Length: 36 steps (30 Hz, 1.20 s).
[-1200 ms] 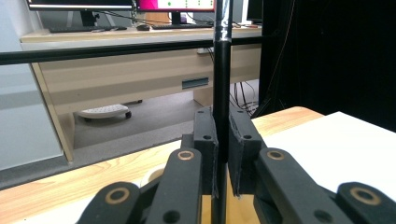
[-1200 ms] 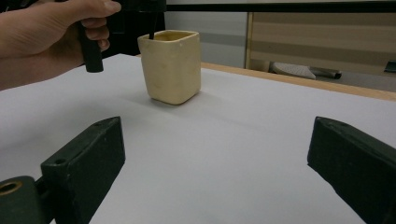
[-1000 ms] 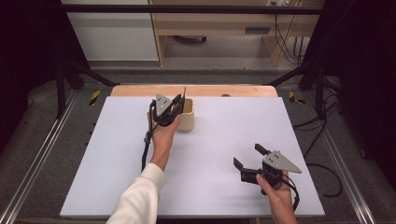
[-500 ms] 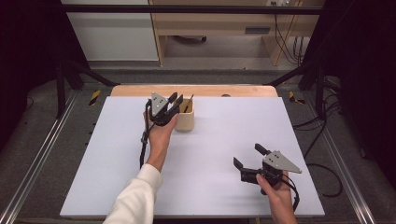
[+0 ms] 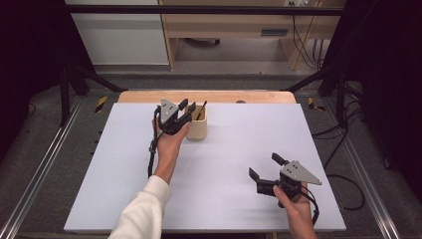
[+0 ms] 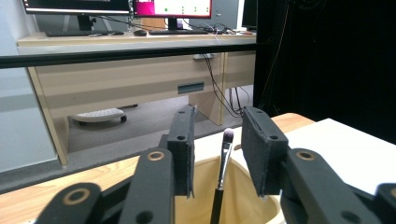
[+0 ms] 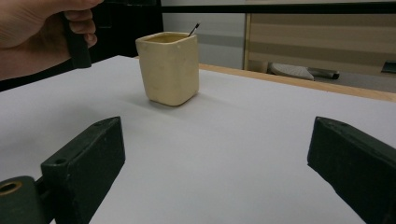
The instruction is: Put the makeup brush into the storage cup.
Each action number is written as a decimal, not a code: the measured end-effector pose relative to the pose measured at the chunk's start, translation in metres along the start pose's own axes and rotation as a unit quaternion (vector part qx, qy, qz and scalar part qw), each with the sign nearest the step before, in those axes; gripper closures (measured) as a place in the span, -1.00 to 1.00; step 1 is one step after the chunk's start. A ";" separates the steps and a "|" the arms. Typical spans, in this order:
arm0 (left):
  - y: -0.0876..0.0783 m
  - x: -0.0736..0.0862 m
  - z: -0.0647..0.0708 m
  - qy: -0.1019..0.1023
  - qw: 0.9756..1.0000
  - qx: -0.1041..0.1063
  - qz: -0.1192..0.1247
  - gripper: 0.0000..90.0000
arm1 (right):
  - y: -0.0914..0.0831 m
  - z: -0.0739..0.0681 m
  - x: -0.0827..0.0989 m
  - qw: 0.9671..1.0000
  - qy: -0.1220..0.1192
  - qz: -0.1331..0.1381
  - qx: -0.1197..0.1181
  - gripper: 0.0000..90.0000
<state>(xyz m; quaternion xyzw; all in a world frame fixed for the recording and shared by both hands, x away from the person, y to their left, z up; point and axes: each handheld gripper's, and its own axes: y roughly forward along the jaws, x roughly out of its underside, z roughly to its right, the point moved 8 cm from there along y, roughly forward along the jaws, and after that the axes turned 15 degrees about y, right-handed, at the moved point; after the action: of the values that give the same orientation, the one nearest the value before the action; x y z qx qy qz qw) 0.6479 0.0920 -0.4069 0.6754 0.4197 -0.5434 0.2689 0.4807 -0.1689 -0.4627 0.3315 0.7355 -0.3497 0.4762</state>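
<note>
A cream square cup stands at the back middle of the white table, with a thin dark brush leaning inside it. My left gripper hovers at the cup's left rim, open. In the left gripper view its pads stand apart on either side of the brush without touching it, above the cup. My right gripper rests open near the front right, with nothing between its fingers. The right gripper faces the cup from a distance, and the brush tip shows above the rim.
A wooden strip runs along the table's far edge. Metal rails flank the table. Beyond it stands a desk with monitors. The person's left hand hangs left of the cup.
The left gripper has drawn a little to the left, off the top of the cup. The brush stays leaning in the cup. The right gripper has not moved.
</note>
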 end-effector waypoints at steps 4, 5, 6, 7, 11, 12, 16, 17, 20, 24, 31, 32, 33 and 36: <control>-0.001 0.000 0.000 -0.001 1.000 0.002 -0.001 0.33 | 0.000 0.001 0.000 1.000 -0.001 -0.001 0.001 -0.90; -0.001 0.000 0.000 -0.002 1.000 0.003 -0.001 0.31 | 0.000 0.001 0.000 1.000 0.000 -0.002 0.002 -0.90; -0.001 0.000 0.001 -0.005 1.000 0.005 -0.003 0.28 | 0.000 0.000 0.000 1.000 0.000 -0.002 0.001 -0.90; -0.001 0.000 0.001 -0.006 1.000 0.007 -0.004 0.25 | 0.000 0.000 0.000 1.000 0.000 -0.002 0.001 -0.90; -0.002 -0.001 0.001 -0.004 1.000 0.009 -0.003 0.13 | 0.000 0.000 0.000 1.000 0.000 -0.002 0.001 -0.90; -0.002 -0.001 0.001 -0.003 1.000 0.009 -0.003 0.10 | 0.000 0.000 0.000 1.000 0.000 -0.001 0.001 -0.90; -0.004 -0.002 0.000 -0.006 1.000 0.011 -0.005 -0.02 | 0.000 0.000 0.000 1.000 0.000 0.000 0.001 -0.90; -0.004 -0.001 0.000 -0.008 1.000 0.011 -0.007 -0.05 | 0.000 0.000 0.000 1.000 -0.002 -0.001 0.001 -0.90; -0.005 0.000 -0.001 -0.012 1.000 0.009 -0.012 -0.12 | 0.000 0.000 0.000 1.000 0.001 -0.002 0.002 -0.90; -0.006 -0.002 -0.001 -0.007 1.000 0.010 -0.010 -0.23 | 0.000 0.000 0.000 1.000 -0.003 0.000 0.001 -0.90; -0.008 -0.003 -0.003 -0.008 1.000 0.009 -0.015 -0.44 | -0.001 0.000 0.000 1.000 -0.001 -0.001 0.002 -0.90; -0.008 -0.003 -0.003 -0.009 1.000 0.009 -0.016 -0.47 | -0.001 0.000 0.000 1.000 0.001 -0.001 0.003 -0.90; -0.009 -0.003 -0.003 -0.009 1.000 0.010 -0.016 -0.49 | -0.001 0.000 0.000 1.000 -0.001 -0.001 0.002 -0.90; -0.010 -0.003 -0.004 -0.009 1.000 0.011 -0.017 -0.58 | -0.001 0.000 0.000 1.000 -0.002 0.000 0.002 -0.90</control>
<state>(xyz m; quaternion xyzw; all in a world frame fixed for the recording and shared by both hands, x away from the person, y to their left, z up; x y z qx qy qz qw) 0.6409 0.0990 -0.4017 0.6660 0.4231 -0.5585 0.2560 0.4805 -0.1693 -0.4624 0.3317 0.7340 -0.3519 0.4769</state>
